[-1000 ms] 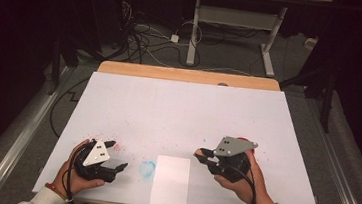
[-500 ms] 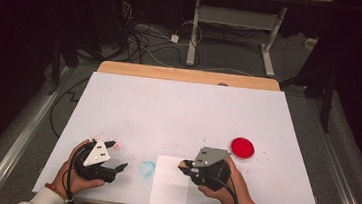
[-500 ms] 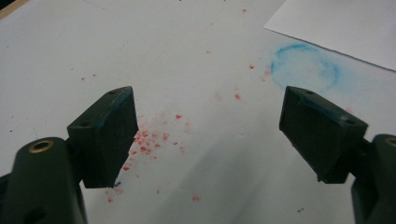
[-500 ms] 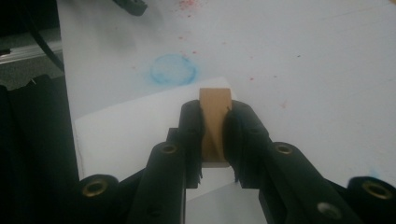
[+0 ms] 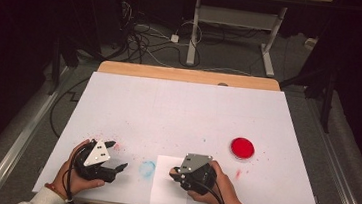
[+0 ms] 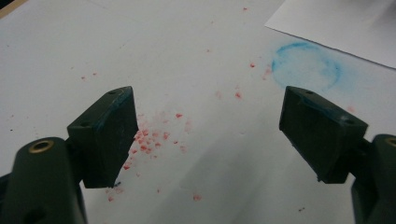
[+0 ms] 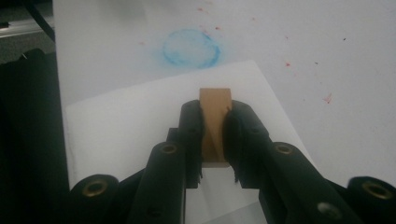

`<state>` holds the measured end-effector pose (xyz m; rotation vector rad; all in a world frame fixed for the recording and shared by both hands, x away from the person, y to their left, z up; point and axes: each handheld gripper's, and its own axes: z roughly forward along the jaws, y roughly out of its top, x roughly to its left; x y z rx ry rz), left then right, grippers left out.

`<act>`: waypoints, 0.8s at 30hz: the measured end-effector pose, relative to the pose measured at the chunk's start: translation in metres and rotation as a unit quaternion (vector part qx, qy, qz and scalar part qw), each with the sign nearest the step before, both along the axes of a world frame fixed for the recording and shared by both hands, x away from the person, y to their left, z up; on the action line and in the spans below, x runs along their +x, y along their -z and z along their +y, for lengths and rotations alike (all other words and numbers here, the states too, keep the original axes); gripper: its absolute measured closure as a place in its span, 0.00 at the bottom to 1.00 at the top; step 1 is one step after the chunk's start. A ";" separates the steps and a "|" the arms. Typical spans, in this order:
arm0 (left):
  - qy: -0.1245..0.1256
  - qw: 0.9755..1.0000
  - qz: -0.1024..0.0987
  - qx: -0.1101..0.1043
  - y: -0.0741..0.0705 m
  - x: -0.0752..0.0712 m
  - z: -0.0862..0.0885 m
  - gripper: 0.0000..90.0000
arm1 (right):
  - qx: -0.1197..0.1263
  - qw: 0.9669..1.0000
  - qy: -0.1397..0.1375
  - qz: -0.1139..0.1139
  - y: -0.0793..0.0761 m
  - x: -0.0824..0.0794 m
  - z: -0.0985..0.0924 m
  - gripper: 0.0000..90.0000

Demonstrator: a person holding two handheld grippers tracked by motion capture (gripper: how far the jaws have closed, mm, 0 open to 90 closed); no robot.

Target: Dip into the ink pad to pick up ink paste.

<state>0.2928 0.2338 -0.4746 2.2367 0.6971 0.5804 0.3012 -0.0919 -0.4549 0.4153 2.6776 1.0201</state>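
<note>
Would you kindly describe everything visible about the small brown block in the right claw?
The brown block looks like plain wood: a narrow, flat-faced piece with square corners. The right claw is shut on its two sides, its end sticking out past the pads. It hangs over the white paper sheet; whether it touches the sheet cannot be told.

A sheet of paper [image 5: 170, 187] lies on the tabletop [image 5: 183, 112] at its near edge. A round stain [image 5: 147, 168] is found just left of the sheet. A round dish [image 5: 242, 147] is placed to the right, farther back. Over the sheet, a small block [image 7: 215, 126] is held in the right hand-held gripper [image 5: 178, 174]. The left hand-held gripper [image 5: 116, 156] is kept left of the stain.
</note>
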 end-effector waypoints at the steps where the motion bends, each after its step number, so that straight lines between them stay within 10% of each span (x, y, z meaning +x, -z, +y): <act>1: 0.000 1.000 0.000 0.001 0.000 0.000 0.000 0.21 | -0.002 1.000 0.002 0.002 0.002 0.001 0.000 0.85; 24: -0.005 1.000 0.004 0.004 0.001 0.000 -0.002 0.21 | -0.035 0.999 -0.004 0.033 0.019 0.013 0.003 0.85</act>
